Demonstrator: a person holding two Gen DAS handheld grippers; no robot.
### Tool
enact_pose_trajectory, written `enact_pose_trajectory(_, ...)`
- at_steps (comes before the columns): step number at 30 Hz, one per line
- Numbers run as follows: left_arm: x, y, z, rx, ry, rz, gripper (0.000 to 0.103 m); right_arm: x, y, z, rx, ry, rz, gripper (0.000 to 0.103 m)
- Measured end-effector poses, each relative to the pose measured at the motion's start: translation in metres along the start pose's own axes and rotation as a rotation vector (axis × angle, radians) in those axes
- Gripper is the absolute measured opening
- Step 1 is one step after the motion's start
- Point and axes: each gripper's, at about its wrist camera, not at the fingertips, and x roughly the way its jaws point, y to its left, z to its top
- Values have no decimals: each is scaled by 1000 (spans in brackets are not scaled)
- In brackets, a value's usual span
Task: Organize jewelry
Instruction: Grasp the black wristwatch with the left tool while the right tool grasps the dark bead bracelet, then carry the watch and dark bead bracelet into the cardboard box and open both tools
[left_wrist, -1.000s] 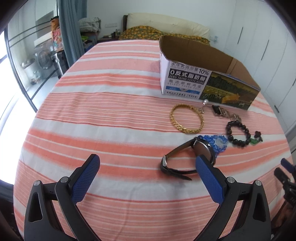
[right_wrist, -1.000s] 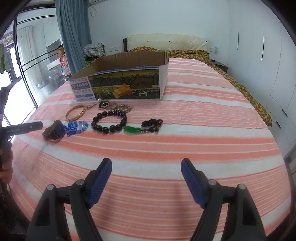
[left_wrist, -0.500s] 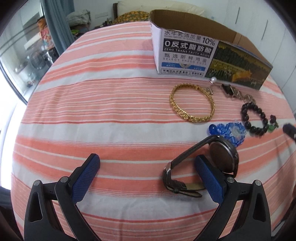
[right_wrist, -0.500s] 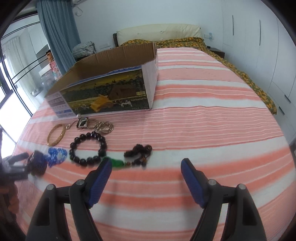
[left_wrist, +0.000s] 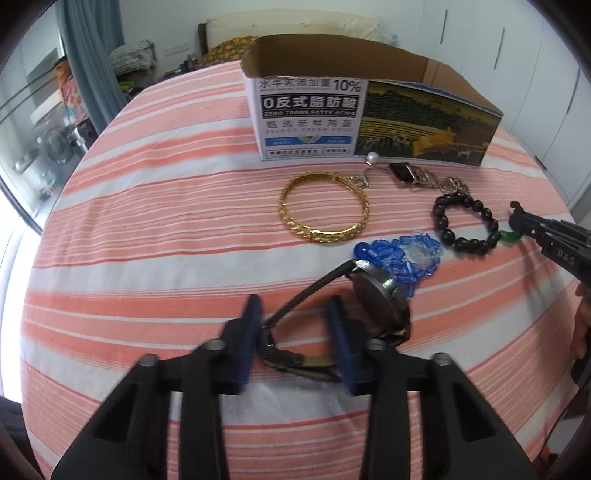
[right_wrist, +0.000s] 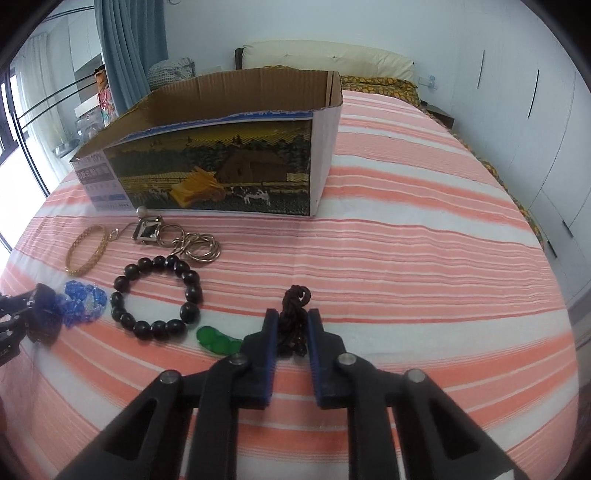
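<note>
My left gripper (left_wrist: 295, 325) is closing around the black strap of a wristwatch (left_wrist: 380, 299) lying on the striped bed. The strap touches the left pad, and sheet still shows beside the right pad. My right gripper (right_wrist: 292, 332) is closing too, and its pads press the dark knotted cord (right_wrist: 293, 306) of a green pendant (right_wrist: 214, 338). Between the two lie a blue crystal bracelet (left_wrist: 402, 254), a black bead bracelet (right_wrist: 155, 326) and a gold bracelet (left_wrist: 321, 234). An open cardboard box (right_wrist: 221, 166) stands behind them.
A metal chain with a square pendant (right_wrist: 192, 247) and a pearl (left_wrist: 371, 158) lie just in front of the box. The striped sheet (right_wrist: 406, 277) stretches bare to the right of the jewelry. Wardrobes (right_wrist: 535, 129) line the right wall and a window (left_wrist: 22, 147) the left.
Both grippers came forward and down onto the jewelry, and their jaws went from wide open to nearly closed. The left now brackets the watch strap and the right clamps the pendant cord.
</note>
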Motion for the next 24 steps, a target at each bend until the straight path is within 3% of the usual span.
enact_pose_trajectory(1,-1,-2,-1,5,-2,-11,16,-3,0,-2,1,-2,7,15)
enact_pose_trajectory(5,-6,-3,-2,1,-1,-31,10,-18,-5,-2,17,-23,38,14)
enact_pose_trajectory(24,-45,5,6,-48,-57,-117,9,-94,-15,19,67,-116,201,14)
